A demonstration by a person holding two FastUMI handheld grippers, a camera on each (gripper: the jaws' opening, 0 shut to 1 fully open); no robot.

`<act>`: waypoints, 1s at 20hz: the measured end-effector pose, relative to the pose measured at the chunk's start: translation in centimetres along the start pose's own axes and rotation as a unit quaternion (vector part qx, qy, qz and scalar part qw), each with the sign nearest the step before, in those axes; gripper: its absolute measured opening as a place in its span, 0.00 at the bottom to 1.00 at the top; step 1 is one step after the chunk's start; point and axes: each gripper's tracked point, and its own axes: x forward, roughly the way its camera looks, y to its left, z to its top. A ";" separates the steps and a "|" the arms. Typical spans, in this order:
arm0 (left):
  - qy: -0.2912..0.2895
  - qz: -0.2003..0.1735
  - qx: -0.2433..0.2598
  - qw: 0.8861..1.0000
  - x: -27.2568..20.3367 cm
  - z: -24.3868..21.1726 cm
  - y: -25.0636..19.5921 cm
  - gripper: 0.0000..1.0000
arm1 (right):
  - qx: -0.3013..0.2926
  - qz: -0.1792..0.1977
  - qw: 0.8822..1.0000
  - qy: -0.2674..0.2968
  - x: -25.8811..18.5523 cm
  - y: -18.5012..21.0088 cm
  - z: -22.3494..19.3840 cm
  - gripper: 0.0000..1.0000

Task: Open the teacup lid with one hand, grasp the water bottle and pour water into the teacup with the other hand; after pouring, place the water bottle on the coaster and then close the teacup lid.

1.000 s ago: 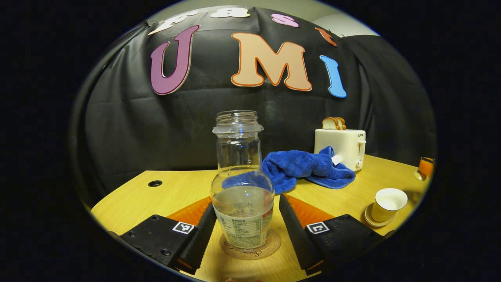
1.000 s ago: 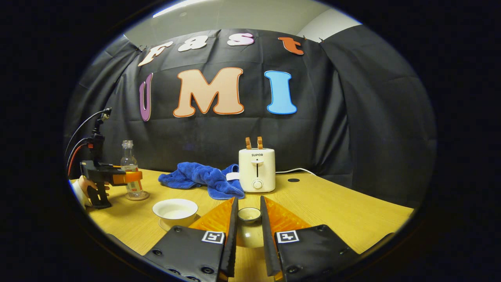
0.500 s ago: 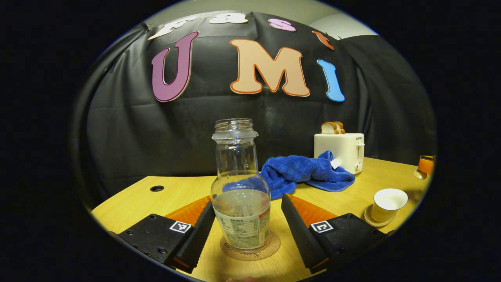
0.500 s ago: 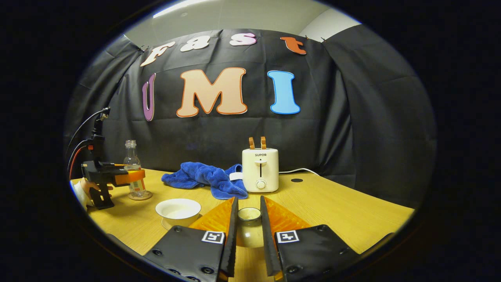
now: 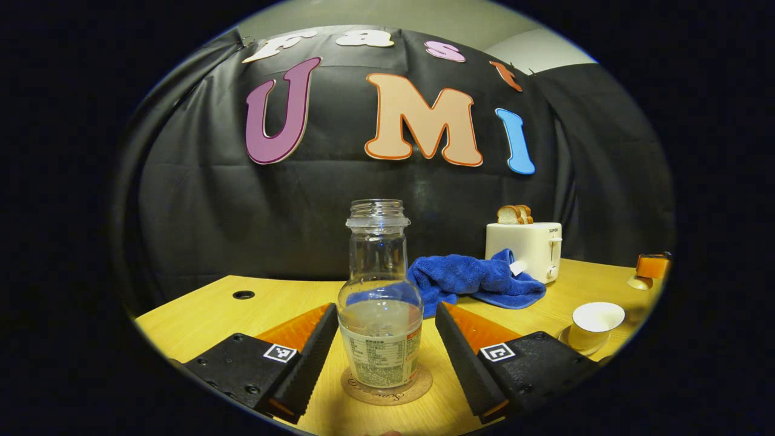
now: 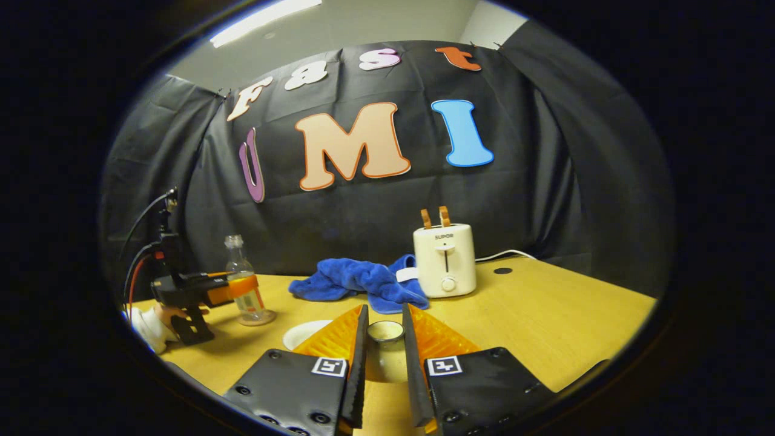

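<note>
Over the preceding second the left claw (image 5: 380, 351), its fingers released and standing clear on either side of the water bottle (image 5: 380, 315), had drawn back from the bottle, which stood upright and uncapped on the coaster (image 5: 387, 387) and appeared smaller and farther off than before. In the right gripper view the scene had shifted sideways and tilted, so that the right claw (image 6: 384, 357) had swung toward the teacup (image 6: 306, 333), now partly hidden behind its left finger. That claw was clenched on the teacup lid (image 6: 385, 333), held by its knob between both fingers. The teacup, open on its saucer, stood at the right of the bench (image 5: 200, 315) in the left gripper view, well apart from the bottle. By this reading, the pouring and the setting-down of the bottle were finished, and the closing of the teacup was the step in hand. Counted: one water bottle, one coaster, one teacup, one lid, two claws, one blue cloth (image 5: 472, 278), one toaster (image 5: 525, 248) holding two slices of bread (image 5: 514, 214), and one hand (image 6: 169, 312) holding the left claw, seen in the right gripper view.
</note>
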 end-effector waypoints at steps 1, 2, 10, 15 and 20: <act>0.000 0.000 0.000 1.000 0.0 -0.1 0.0 0.94 | 0.002 0.008 1.000 -0.001 0.4 0.6 0.3 0.34; 0.000 -0.001 0.000 1.000 -0.1 0.0 0.0 0.94 | 0.002 0.018 1.000 -0.002 0.8 1.3 0.8 0.34; 0.000 -0.001 0.000 1.000 0.0 -0.1 0.0 0.94 | -0.035 0.082 0.995 0.044 5.2 7.5 -1.1 0.34; -0.001 -0.002 0.000 1.000 0.0 0.0 0.0 0.94 | -0.060 0.076 0.992 0.080 6.5 8.2 -3.7 0.34; 0.000 -0.003 0.000 1.000 0.0 -0.1 -0.1 0.94 | -0.066 0.069 0.991 0.094 6.5 7.8 -4.7 0.34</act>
